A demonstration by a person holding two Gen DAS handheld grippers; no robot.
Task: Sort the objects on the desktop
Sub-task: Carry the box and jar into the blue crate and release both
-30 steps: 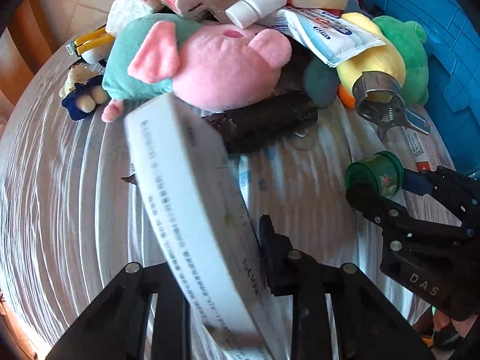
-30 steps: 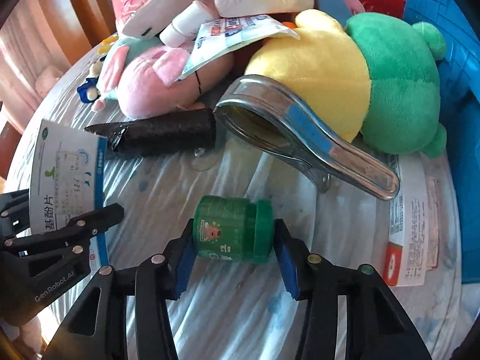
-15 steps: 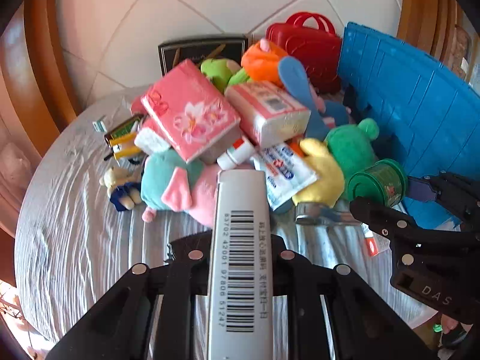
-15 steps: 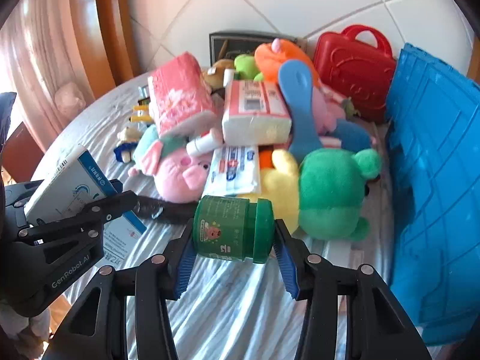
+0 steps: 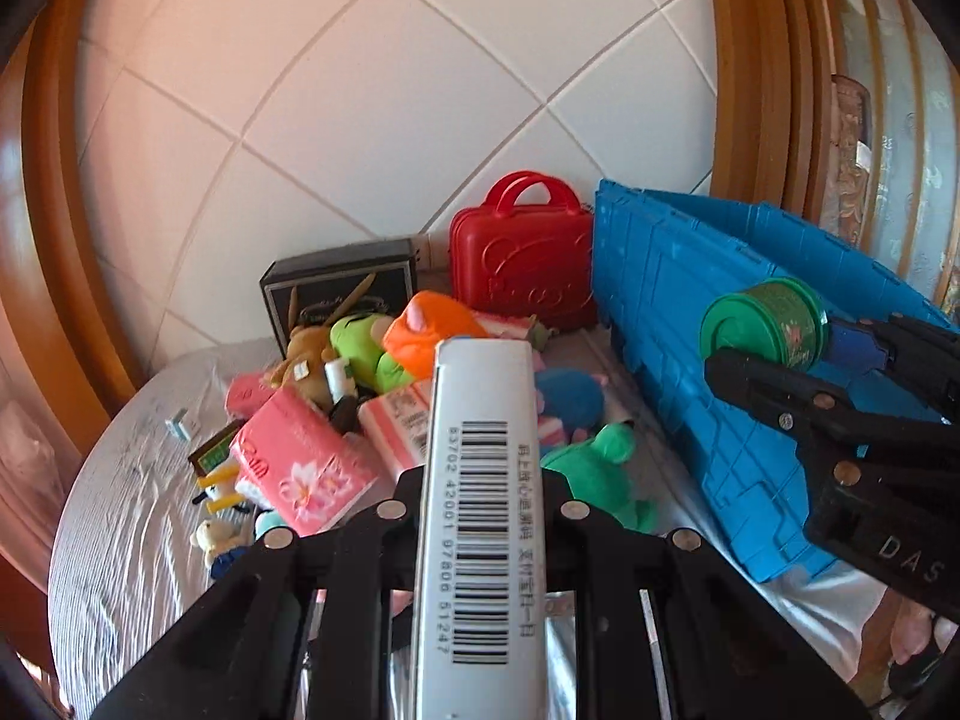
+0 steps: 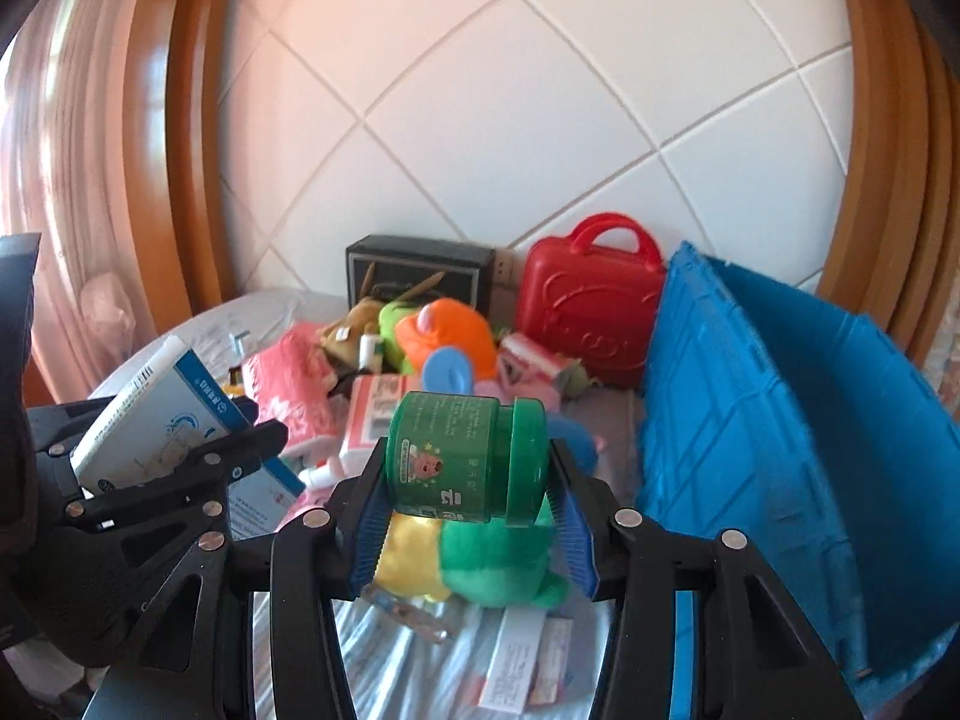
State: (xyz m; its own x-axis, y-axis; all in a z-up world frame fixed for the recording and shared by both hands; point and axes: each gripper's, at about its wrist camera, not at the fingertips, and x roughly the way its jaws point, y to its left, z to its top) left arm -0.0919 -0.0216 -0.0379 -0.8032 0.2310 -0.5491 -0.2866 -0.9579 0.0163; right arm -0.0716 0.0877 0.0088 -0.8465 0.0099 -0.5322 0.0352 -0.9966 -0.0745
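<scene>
My left gripper (image 5: 480,492) is shut on a flat white medicine box (image 5: 483,480), held on edge with its barcode side up. The same box (image 6: 162,420) shows its blue-and-white face in the right wrist view, high above the table. My right gripper (image 6: 465,480) is shut on a small green jar (image 6: 462,456) lying sideways, lid to the right, between the blue pads. That jar (image 5: 765,321) hangs in front of the blue crate (image 5: 690,324) in the left wrist view. Both grippers are raised well above the pile of toys and packs.
A tall blue crate (image 6: 780,438) stands open on the right. Behind the pile are a red toy case (image 6: 591,300) and a black box (image 6: 420,267) against the tiled wall. Plush toys, pink tissue packs (image 5: 300,468) and flat packets cover the round clothed table (image 5: 120,516).
Both grippers have risen from the tabletop with their loads and tilted up, so the wall and crate now fill the views. The white box turned from flat to edge-on.
</scene>
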